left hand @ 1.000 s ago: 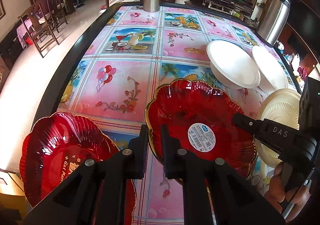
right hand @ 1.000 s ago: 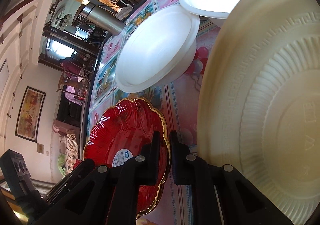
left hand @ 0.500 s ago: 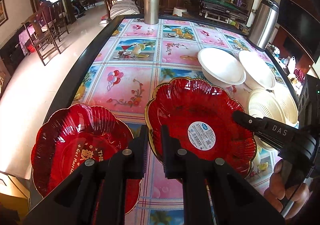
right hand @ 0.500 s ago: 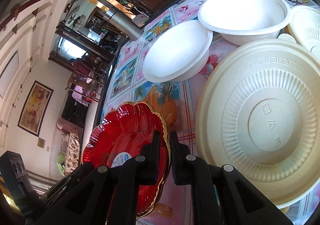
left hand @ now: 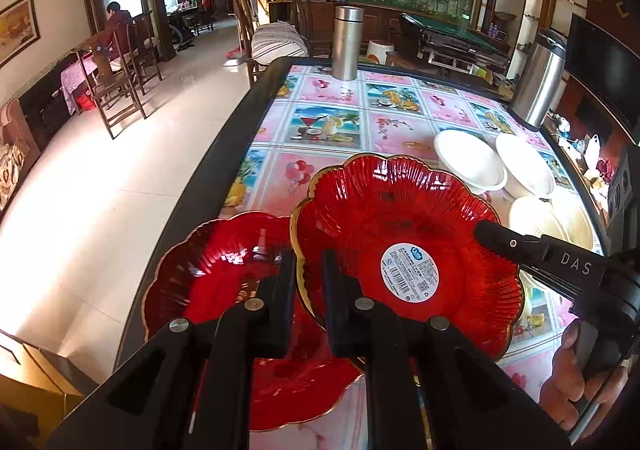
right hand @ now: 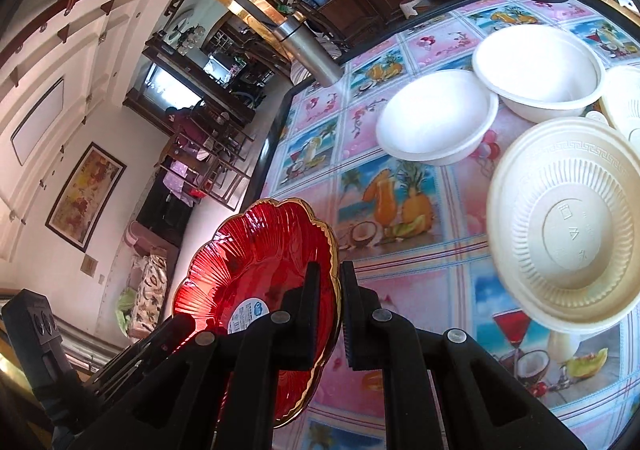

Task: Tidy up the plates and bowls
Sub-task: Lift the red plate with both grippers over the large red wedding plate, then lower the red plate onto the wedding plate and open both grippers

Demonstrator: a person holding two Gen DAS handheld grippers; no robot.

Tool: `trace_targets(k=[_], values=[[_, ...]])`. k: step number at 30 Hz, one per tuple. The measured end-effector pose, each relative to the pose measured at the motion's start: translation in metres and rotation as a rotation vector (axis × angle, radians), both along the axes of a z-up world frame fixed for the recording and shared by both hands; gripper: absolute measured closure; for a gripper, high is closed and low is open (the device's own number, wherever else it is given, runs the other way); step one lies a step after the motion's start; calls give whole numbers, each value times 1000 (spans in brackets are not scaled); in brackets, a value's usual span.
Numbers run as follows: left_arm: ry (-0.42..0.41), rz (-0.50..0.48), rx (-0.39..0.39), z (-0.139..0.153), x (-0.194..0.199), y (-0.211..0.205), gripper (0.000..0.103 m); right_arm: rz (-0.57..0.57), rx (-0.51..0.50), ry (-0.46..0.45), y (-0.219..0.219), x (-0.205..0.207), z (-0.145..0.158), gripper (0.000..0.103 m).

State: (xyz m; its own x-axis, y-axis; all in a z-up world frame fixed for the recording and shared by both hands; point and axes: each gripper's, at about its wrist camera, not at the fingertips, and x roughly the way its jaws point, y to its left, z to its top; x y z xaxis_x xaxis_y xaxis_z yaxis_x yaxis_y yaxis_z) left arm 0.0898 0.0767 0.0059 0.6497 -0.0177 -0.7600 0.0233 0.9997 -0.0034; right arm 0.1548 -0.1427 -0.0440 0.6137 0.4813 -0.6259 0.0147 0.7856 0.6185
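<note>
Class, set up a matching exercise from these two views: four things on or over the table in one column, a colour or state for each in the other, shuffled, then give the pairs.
Things
1. labelled plate
2. second red plate
3. steel flask
4. cream ribbed plate

States
A. upright at the far end of the table
B. lying on the table, partly under another plate
C. gripped at its rim by both grippers, off the table
D. pale, lying beside two white bowls

Pairs: 1-C, 2-B, 3-A, 4-D
</note>
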Motion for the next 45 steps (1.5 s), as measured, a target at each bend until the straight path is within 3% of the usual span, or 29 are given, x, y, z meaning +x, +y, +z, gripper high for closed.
trace_targets(k=[6,12,17,24,29,32,34,37,41,42,44,45], values=[[14,75,17,-10,-13,48,93,77,-22,7,56,-2,0,93],[78,133,4,-42,-15,83,92,156,-85,26,116,-6,-15,92],[139,136,-5,-71,-7,91,90,185,-159,50,144,-9,-35,91],[175,132,35,-88,-2,91,87,200,-269,44,159,-12,-47,89],[164,122,100,-88,-3,84,87,212,-358,16,173,-15,-45,88],[134,133,135,-81,-6,83,87,222,-372,11,175,-15,-44,82],[114,143,144,-75,-9,85,87,222,-393,-9,176,-16,-40,71],[64,161,121,-62,-16,88,87,219,-430,-59,175,-21,-31,66],[-38,121,43,-39,-37,70,86,209,-386,-122,158,-30,-18,64],[-60,102,10,-35,-43,62,80,198,-378,-138,150,-34,-15,62],[-92,45,-69,-33,-54,41,52,176,-366,-171,132,-43,-10,60],[-101,18,-106,-33,-59,29,32,164,-365,-191,122,-49,-7,60]])
